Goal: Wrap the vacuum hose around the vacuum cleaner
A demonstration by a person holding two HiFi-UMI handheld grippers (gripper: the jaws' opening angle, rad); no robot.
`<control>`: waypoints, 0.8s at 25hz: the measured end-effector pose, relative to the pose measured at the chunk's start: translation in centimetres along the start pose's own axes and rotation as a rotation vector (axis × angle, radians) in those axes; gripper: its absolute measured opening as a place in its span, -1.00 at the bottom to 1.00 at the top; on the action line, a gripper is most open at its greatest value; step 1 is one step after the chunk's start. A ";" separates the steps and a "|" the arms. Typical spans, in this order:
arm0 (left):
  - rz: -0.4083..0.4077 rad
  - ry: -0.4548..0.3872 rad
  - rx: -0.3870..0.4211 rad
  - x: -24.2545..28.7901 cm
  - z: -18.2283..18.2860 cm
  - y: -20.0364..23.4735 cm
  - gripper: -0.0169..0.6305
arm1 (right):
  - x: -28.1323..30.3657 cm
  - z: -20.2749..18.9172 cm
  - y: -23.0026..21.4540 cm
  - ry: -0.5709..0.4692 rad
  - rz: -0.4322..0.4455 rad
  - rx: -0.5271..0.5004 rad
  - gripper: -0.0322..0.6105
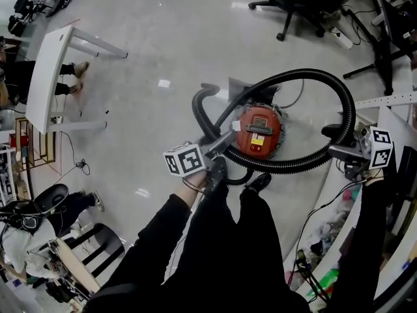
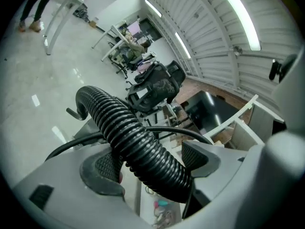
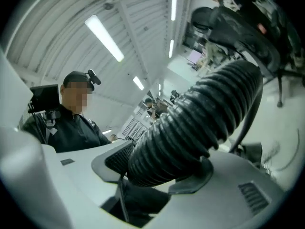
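Observation:
The red vacuum cleaner [image 1: 259, 130] stands on the floor just ahead of my feet. Its black ribbed hose [image 1: 296, 75] arcs over the far side of it and comes back along its near side. My left gripper [image 1: 220, 142] is at the cleaner's left, shut on the hose [image 2: 136, 144], which runs between its pads [image 2: 101, 169]. My right gripper [image 1: 339, 151] is at the cleaner's right, shut on another stretch of the hose [image 3: 200, 123] that fills the gap between its pads [image 3: 119, 159]. A thin black cord [image 2: 190, 133] crosses behind the hose.
A white table [image 1: 47, 77] stands at the left and office chairs [image 1: 293, 5] at the top. A cluttered white desk [image 1: 329, 237] runs along the right. A person [image 1: 26, 223] sits at the lower left. My shoes [image 1: 258, 182] are next to the cleaner.

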State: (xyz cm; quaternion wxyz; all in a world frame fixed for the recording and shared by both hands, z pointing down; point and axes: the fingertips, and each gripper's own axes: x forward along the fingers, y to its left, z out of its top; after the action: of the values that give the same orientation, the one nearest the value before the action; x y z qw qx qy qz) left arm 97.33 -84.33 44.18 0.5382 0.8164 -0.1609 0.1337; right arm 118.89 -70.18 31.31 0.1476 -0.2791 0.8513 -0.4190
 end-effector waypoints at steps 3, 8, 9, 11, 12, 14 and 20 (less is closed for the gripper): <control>0.040 0.127 0.117 3.7 -5.5 0.2 0.27 | -5.7 -9.6 -3.8 0.079 -0.041 0.225 -0.13; 0.066 0.346 0.344 7.9 -16.4 0.5 0.27 | -13.3 -30.0 -8.1 0.217 -0.204 0.613 -0.15; 0.065 0.383 0.393 8.4 -18.4 0.8 0.27 | -13.7 -34.2 -8.6 0.246 -0.219 0.702 -0.15; 0.059 0.452 0.478 9.3 -21.9 1.7 0.27 | -13.3 -41.1 -9.8 0.283 -0.219 0.824 -0.15; 0.058 0.477 0.508 9.8 -23.1 2.3 0.27 | -13.0 -43.7 -10.9 0.290 -0.220 0.859 -0.15; 0.064 0.509 0.533 10.7 -24.9 4.1 0.25 | -12.7 -47.9 -14.0 0.292 -0.235 0.906 -0.11; 0.107 0.540 0.446 10.8 -29.3 10.5 0.04 | -14.0 -56.0 -22.6 0.325 -0.391 0.970 -0.09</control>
State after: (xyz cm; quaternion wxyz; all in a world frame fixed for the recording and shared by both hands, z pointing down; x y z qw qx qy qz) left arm 101.56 -62.48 68.46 0.3621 0.8395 -0.0223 0.4045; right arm 110.85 -37.62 83.43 0.0454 -0.2638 0.5046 -0.8208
